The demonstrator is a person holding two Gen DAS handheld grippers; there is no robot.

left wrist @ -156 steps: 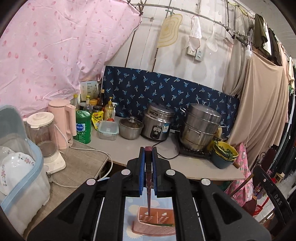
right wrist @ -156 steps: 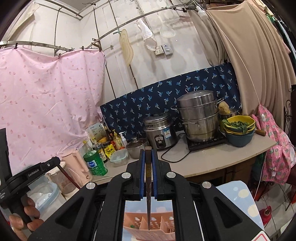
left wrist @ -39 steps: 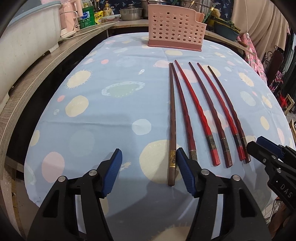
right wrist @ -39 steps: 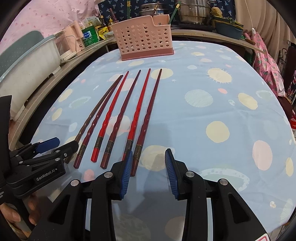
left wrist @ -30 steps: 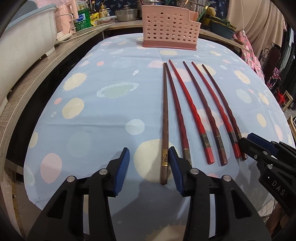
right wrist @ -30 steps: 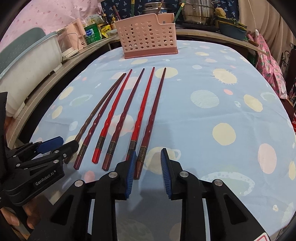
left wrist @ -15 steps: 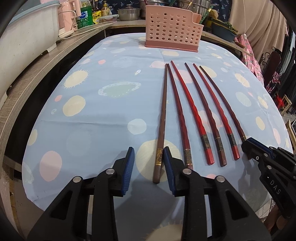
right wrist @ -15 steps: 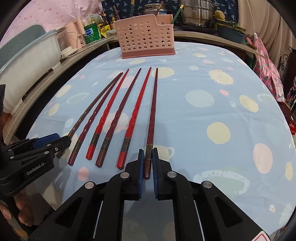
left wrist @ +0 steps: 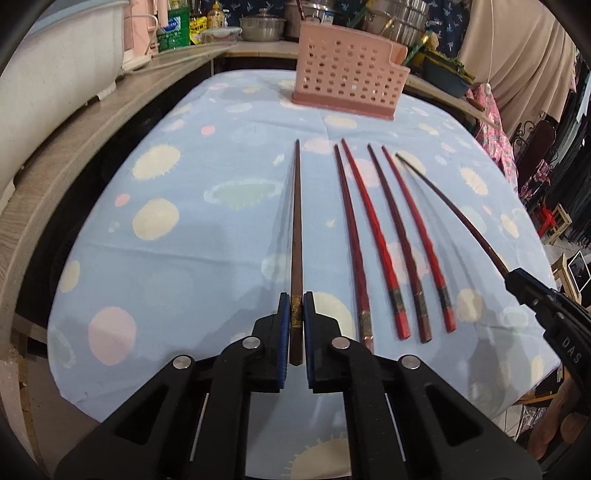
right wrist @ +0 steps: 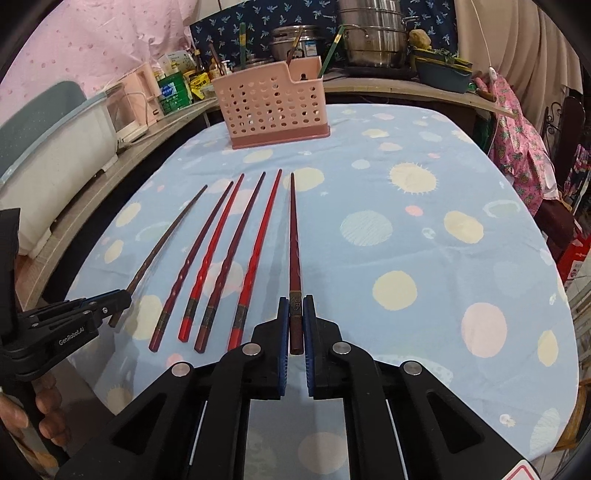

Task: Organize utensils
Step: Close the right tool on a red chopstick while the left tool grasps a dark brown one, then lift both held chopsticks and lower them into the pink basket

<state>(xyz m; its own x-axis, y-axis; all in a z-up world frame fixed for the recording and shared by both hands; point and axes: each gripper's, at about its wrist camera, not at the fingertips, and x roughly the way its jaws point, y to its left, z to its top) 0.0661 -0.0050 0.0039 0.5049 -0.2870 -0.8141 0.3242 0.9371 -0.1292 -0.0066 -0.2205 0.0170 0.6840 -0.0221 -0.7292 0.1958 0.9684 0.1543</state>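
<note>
Several red and brown chopsticks lie side by side on the blue spotted tablecloth (left wrist: 207,258). My left gripper (left wrist: 295,314) is shut on the thick end of the leftmost brown chopstick (left wrist: 296,221); it also shows in the right wrist view (right wrist: 166,247). My right gripper (right wrist: 295,314) is shut on the thick end of the rightmost dark red chopstick (right wrist: 293,240), seen lifted in the left wrist view (left wrist: 450,210). The other chopsticks (left wrist: 373,240) rest between them. A pink perforated utensil holder (left wrist: 347,83) stands at the table's far end, with a few utensils in it (right wrist: 273,107).
A wooden counter (left wrist: 92,140) runs along the left with a white tub (left wrist: 55,66), bottles and a green jar (right wrist: 171,92). Pots (right wrist: 369,33) stand on the back counter. Chairs and hanging clothes (left wrist: 546,92) are on the right.
Both grippers came down from above the holder to the chopsticks' near ends. Each closed on an outer chopstick; the left one shifted its chopstick leftward, and the right one lifted its chopstick.
</note>
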